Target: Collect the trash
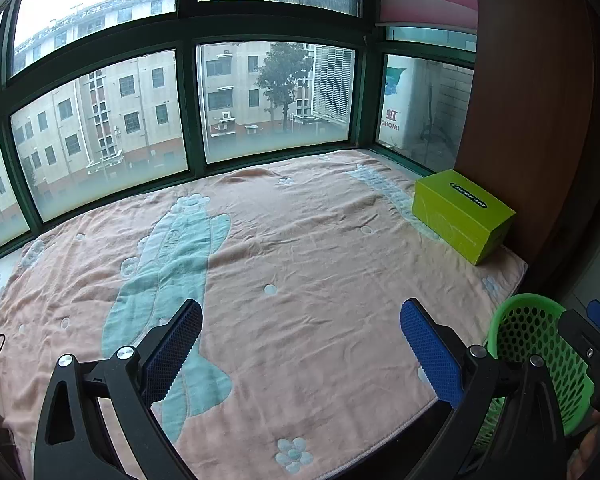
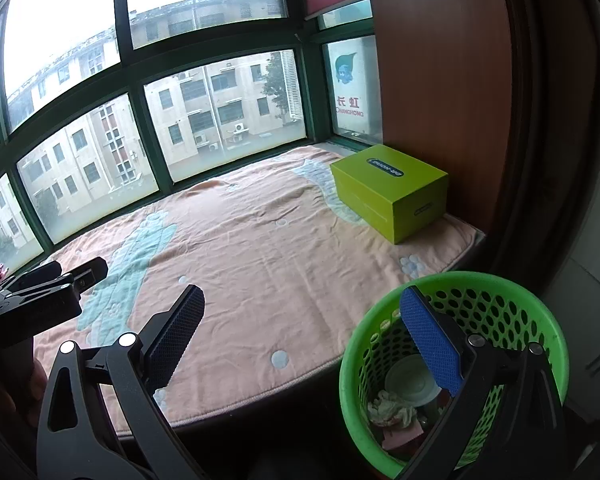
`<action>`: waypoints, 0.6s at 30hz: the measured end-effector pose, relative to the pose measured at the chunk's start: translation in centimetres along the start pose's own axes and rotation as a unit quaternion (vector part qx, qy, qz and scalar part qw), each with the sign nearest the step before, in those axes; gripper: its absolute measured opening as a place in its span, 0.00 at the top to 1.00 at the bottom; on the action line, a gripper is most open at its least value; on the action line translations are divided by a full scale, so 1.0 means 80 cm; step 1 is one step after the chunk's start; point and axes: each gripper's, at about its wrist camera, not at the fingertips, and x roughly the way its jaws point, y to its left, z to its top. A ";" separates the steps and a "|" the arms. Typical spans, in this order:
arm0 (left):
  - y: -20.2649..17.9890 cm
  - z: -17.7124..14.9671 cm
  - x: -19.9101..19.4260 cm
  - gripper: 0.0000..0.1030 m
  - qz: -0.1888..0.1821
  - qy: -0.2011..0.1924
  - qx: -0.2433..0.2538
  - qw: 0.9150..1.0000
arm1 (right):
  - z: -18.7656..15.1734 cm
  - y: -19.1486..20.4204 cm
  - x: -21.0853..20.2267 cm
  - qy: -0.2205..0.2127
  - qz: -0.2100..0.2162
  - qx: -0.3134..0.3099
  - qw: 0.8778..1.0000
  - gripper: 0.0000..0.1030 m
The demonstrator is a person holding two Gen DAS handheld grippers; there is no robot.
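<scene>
Trash, a crumpled white tissue and scraps, lies in the green perforated plastic basket below the pink blanket's edge, directly under the right tool, nearer than the left tool; both gape wide, empty.

A home, likely a bedroom with a bay window. A pink blanket printed with pale blue cartoon shapes covers the wide window ledge, and green-framed windows look out on apartment blocks. A wooden wardrobe side stands at the right, a green box rests on the blanket, and a green plastic wastebasket sits below.
</scene>
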 end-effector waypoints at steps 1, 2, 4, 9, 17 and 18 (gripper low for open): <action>0.000 0.000 0.000 0.07 0.000 0.000 0.000 1.000 | 0.000 0.000 0.000 0.000 0.000 0.000 1.000 0.06; 0.000 0.000 0.000 0.07 0.000 0.000 0.000 1.000 | 0.000 0.000 0.000 0.000 -0.001 0.000 1.000 0.06; -0.001 0.000 0.000 0.07 0.000 0.000 0.000 1.000 | 0.000 0.000 0.000 0.001 0.000 0.001 1.000 0.06; -0.001 0.000 0.000 0.07 0.000 0.001 0.000 1.000 | 0.000 0.001 0.000 0.001 0.000 -0.001 1.000 0.06; -0.002 0.000 -0.001 0.07 -0.001 -0.001 0.001 1.000 | 0.000 0.001 0.001 0.002 0.001 0.002 1.000 0.06; -0.004 0.000 -0.001 0.07 0.001 -0.002 0.003 1.000 | 0.000 0.001 0.001 0.002 0.001 0.002 1.000 0.06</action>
